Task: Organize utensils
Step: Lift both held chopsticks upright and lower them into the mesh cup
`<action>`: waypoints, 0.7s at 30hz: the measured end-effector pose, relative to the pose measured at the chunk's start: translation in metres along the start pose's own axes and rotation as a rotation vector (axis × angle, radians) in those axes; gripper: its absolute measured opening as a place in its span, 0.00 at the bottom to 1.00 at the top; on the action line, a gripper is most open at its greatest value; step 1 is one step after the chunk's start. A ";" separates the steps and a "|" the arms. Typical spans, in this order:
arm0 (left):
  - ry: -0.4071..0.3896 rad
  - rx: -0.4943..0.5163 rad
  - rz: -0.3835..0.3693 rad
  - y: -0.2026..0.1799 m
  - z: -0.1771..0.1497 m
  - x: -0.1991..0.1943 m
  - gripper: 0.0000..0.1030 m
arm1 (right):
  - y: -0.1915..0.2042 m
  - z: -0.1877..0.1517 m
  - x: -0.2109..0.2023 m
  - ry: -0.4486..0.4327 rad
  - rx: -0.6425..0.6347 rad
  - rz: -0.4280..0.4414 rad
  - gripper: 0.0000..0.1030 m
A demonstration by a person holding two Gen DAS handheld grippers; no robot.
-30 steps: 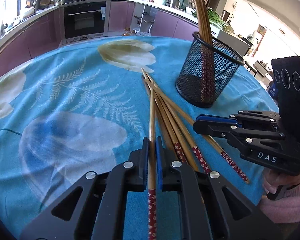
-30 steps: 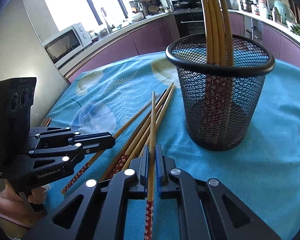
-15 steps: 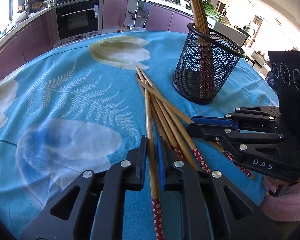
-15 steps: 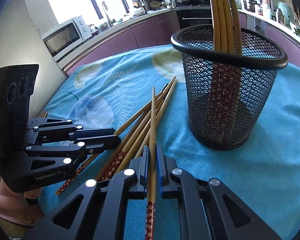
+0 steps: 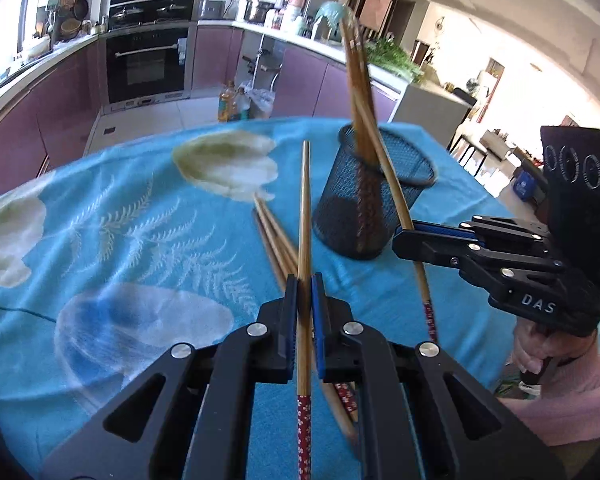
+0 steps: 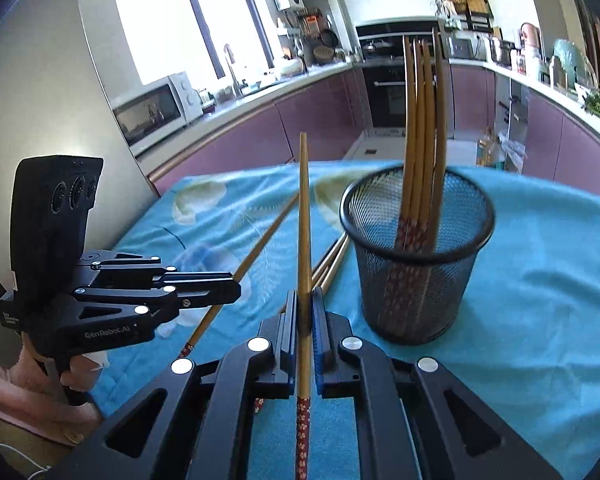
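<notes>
— Low in the middle of the left wrist view: left gripper (image 5: 305,292) clamped on one chopstick (image 5: 305,216), long way pointing up the frame, tip off the cloth.
— And further right?
— Mesh cup (image 5: 374,204), right of centre, up past that tip. Then right gripper (image 5: 404,236) at the right edge, pinching another chopstick (image 5: 396,200).
— Closer to the cup?
— Looks like the right one, just beside its wall. Loose chopsticks (image 5: 274,236) flat on the blue tablecloth (image 5: 100,240).
</notes>
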State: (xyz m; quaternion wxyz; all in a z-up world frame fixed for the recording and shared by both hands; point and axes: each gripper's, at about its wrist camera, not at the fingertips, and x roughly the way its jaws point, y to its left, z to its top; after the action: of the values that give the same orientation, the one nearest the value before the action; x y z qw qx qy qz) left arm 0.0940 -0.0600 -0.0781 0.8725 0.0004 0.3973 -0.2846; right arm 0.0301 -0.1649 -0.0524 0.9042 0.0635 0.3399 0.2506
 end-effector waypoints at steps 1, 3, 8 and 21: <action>-0.011 -0.001 -0.010 0.000 0.002 -0.004 0.07 | 0.000 0.002 -0.005 -0.014 -0.004 -0.002 0.06; -0.036 0.003 -0.029 -0.001 0.007 -0.015 0.07 | -0.001 0.005 -0.011 -0.034 -0.007 -0.006 0.06; -0.090 0.018 -0.069 -0.007 0.016 -0.036 0.07 | -0.005 0.011 -0.025 -0.083 -0.003 -0.017 0.06; -0.197 0.029 -0.128 -0.017 0.041 -0.070 0.07 | -0.018 0.034 -0.057 -0.182 -0.030 -0.035 0.06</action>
State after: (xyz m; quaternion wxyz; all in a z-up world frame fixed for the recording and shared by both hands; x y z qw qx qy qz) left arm 0.0776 -0.0486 0.0023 0.8873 -0.0401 0.3046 -0.3441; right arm 0.0231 -0.2069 0.0011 0.9364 0.0663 0.2538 0.2329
